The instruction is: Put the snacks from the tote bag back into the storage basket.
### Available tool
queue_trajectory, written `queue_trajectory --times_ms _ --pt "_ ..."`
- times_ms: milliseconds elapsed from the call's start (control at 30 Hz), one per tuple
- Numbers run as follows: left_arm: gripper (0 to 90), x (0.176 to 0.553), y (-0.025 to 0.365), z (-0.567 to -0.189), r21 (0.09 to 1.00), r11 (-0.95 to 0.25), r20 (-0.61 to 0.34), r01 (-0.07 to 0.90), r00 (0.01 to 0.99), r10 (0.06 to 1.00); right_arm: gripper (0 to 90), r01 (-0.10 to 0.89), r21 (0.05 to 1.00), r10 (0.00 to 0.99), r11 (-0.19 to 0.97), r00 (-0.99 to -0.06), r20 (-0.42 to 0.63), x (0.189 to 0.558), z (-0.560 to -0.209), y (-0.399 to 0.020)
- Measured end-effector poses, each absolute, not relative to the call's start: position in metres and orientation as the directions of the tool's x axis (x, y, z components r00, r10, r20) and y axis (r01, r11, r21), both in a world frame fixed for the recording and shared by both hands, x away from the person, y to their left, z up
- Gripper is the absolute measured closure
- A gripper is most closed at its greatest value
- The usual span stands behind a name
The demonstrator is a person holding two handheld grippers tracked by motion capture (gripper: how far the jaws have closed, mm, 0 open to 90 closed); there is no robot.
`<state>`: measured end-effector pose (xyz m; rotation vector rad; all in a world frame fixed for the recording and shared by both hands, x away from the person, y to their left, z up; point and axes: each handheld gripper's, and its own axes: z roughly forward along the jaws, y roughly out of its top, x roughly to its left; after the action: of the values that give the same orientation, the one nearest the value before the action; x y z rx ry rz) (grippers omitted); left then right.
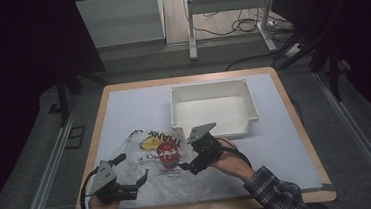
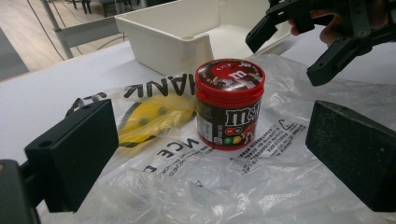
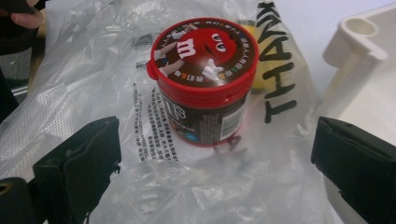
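Candy tub: red lid, dark printed wall, upright on a clear plastic bag just before the white bin. My left gripper view shows the wall lettering; my right gripper view shows the lid's cartoon face. My left gripper and right gripper flank the tub, jaws spread wide, empty.

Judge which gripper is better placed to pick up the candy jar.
Right, probably. The right gripper is open beside the candy jar; the left gripper, also open, sits farther back over the plastic bag.
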<state>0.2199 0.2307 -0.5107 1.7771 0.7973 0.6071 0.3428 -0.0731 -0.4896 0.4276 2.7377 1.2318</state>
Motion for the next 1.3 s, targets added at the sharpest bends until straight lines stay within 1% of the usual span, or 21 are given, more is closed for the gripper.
queue_trajectory --times_ms 233,367,500,733,933,1067,1133,1300 --pt "2.3 0.220 0.231 -0.511 0.945 -0.232 0.029 0.229 0.649 0.760 2.1 0.215 0.734 0.290 0.644 -0.957 0.026 0.344 -0.491 -0.062" --pt "2.3 0.220 0.231 -0.511 0.945 -0.232 0.029 0.229 0.649 0.760 2.1 0.247 0.725 0.293 0.643 -0.954 0.066 0.348 -0.490 -0.057" --pt "2.3 0.220 0.231 -0.511 0.945 -0.233 0.030 0.229 0.649 0.760 2.1 0.257 0.705 0.297 0.661 -0.952 0.069 0.350 -0.491 -0.053" --pt "2.3 0.220 0.231 -0.511 0.944 -0.235 0.032 0.230 0.649 0.760 2.1 0.235 0.667 0.289 0.707 -0.957 0.031 0.353 -0.494 -0.042" --pt "2.3 0.220 0.231 -0.511 0.944 -0.237 0.033 0.230 0.648 0.761 2.3 0.254 0.612 0.289 0.749 -0.956 0.042 0.356 -0.498 -0.031" --pt "2.3 0.220 0.231 -0.511 0.944 -0.237 0.033 0.230 0.648 0.761 4.1 0.229 0.592 0.275 0.773 -0.961 0.014 0.357 -0.499 -0.023" --pt "2.3 0.220 0.231 -0.511 0.944 -0.238 0.034 0.230 0.648 0.761 6.5 0.227 0.577 0.270 0.785 -0.963 0.011 0.359 -0.499 -0.017" --pt "2.3 0.220 0.231 -0.511 0.943 -0.239 0.035 0.231 0.649 0.760 9.4 0.244 0.536 0.275 0.808 -0.961 0.024 0.362 -0.501 -0.009"
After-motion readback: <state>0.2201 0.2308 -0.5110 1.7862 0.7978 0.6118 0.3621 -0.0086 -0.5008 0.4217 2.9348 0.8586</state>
